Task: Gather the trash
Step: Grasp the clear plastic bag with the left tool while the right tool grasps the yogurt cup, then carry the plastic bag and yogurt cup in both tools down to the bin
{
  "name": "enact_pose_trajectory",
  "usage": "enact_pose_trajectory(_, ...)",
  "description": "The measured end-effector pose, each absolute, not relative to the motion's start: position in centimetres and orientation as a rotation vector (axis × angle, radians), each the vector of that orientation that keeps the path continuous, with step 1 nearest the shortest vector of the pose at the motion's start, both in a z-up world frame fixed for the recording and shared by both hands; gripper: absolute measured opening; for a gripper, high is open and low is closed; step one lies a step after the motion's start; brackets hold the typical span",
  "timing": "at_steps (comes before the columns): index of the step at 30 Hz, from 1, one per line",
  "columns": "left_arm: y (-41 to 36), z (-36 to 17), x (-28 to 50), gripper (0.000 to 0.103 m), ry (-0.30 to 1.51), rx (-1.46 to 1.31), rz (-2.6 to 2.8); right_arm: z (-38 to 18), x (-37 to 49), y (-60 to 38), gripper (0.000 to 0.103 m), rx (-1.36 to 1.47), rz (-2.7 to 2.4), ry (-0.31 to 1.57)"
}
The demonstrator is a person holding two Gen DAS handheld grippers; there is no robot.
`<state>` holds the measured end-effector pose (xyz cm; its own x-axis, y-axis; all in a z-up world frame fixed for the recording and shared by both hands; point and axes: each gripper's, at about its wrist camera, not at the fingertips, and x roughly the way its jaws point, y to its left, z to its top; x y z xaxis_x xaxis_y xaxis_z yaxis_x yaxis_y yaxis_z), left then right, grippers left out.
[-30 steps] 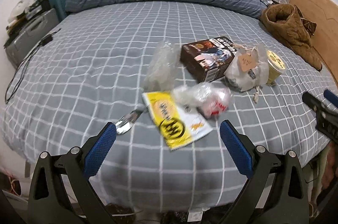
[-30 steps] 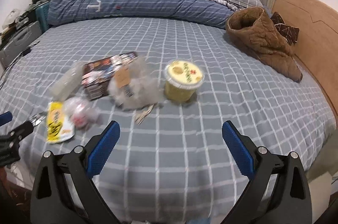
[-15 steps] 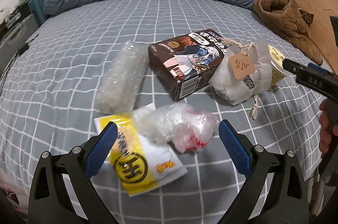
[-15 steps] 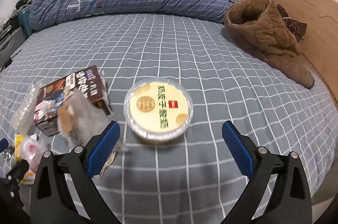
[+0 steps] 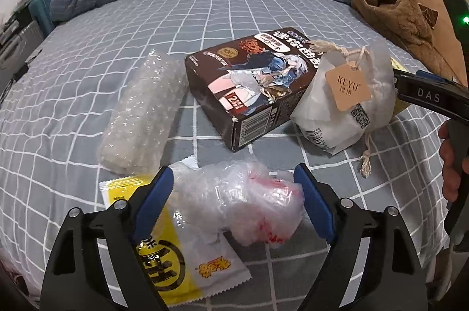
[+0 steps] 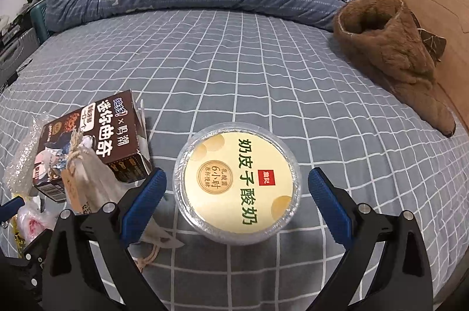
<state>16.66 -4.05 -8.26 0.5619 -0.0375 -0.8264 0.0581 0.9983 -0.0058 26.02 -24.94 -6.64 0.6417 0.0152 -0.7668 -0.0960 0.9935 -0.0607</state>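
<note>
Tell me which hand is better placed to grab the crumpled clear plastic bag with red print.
Left. The left gripper already straddles the crumpled plastic bag, its fingers closing in on either side. The right gripper is lined up around the yogurt cup instead, further right on the bed.

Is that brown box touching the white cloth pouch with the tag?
Touching. The left wrist view shows the pouch leaning right against the box, no bedsheet between them.

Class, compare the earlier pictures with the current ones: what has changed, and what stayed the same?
Both tongs came down toward the bed. The left tongs have been closing around the crumpled plastic bag; the right tongs, open, now flank the yogurt cup. The trash lies unmoved.
</note>
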Motion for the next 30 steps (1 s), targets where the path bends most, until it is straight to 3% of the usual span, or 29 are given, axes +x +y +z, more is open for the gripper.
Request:
enact_pose_trajectory(5,-4.4,-8.9,17.1,0.074,0.986,0.029,-0.062,-7.1,26.5,-25.5,0.093,-0.069,0.065,0.889)
enact_pose_trajectory(7,-4.3,-9.0,17.0,0.07,0.986,0.018,-0.07,-7.5,26.6,-25.6,0.085,-0.061,0.078,0.907)
enact_pose_trajectory(11,-4.3,-9.2,16.7,0.066,0.986,0.017,-0.08,-7.5,26.5,-25.8,0.085,-0.048,0.081,0.896)
enact_pose_trajectory(30,-4.7,-6.6,14.5,0.064,0.953,0.002,-0.098,-5.0,22.9,-27.6,0.085,-0.023,0.009,0.847)
